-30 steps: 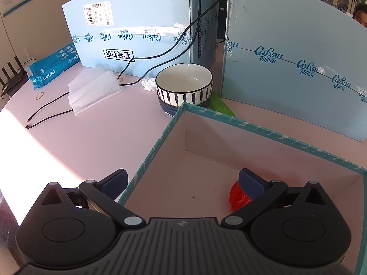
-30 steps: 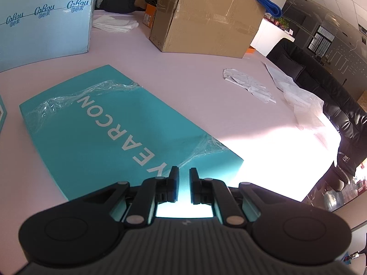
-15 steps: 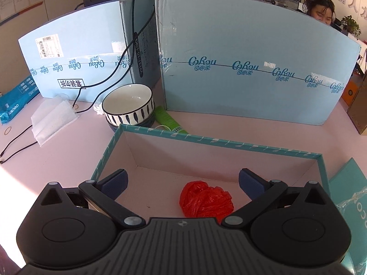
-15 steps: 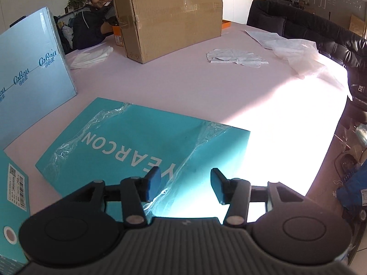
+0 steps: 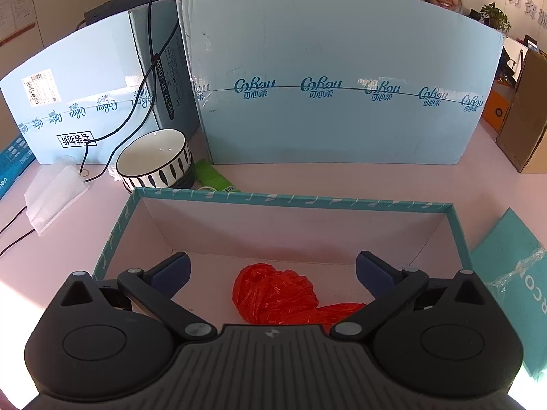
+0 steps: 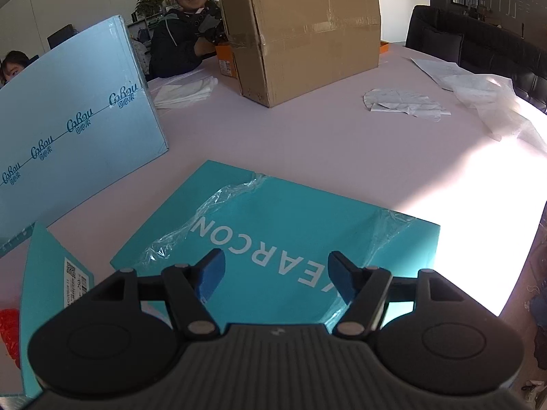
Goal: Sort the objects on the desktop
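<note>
The left gripper hangs with its jaws spread wide and empty over the open teal box, touching nothing. Inside the box, between and below the fingers, lies a crumpled red plastic bag. Only the left wrist view shows what stands beyond the box's far rim: a striped bowl, a green packet beside it, and tall pale blue cartons behind. The right gripper has just been opening; its jaws stand fairly wide with nothing between them, above the flat teal lid that lies just beside the box. Only the right wrist view shows the brown cardboard box and white wrappings well beyond the lid.
</note>
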The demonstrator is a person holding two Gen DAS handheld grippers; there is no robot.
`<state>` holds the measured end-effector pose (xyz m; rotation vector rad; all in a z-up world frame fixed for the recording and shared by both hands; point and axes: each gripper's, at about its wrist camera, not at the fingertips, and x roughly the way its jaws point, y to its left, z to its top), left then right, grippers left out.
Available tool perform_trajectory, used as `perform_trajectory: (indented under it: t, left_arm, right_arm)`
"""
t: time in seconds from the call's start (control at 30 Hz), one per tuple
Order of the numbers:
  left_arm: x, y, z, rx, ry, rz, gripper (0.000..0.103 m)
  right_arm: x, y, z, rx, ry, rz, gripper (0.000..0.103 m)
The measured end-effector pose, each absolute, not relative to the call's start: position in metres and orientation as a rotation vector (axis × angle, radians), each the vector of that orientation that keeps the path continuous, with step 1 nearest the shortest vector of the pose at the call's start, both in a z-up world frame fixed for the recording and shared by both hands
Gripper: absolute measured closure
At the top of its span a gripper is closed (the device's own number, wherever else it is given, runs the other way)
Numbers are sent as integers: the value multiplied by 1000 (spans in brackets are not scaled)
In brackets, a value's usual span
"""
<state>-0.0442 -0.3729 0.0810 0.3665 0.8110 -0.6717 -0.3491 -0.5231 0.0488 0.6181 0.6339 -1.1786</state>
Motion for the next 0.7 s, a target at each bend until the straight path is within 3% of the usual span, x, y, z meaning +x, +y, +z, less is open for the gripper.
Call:
perform_trajectory:
  t: [0.7]
  left_arm:
    - [-45, -380, 56, 414, 693, -667, 0]
  right_arm:
    - [-339, -526, 46, 617, 602, -1136, 31]
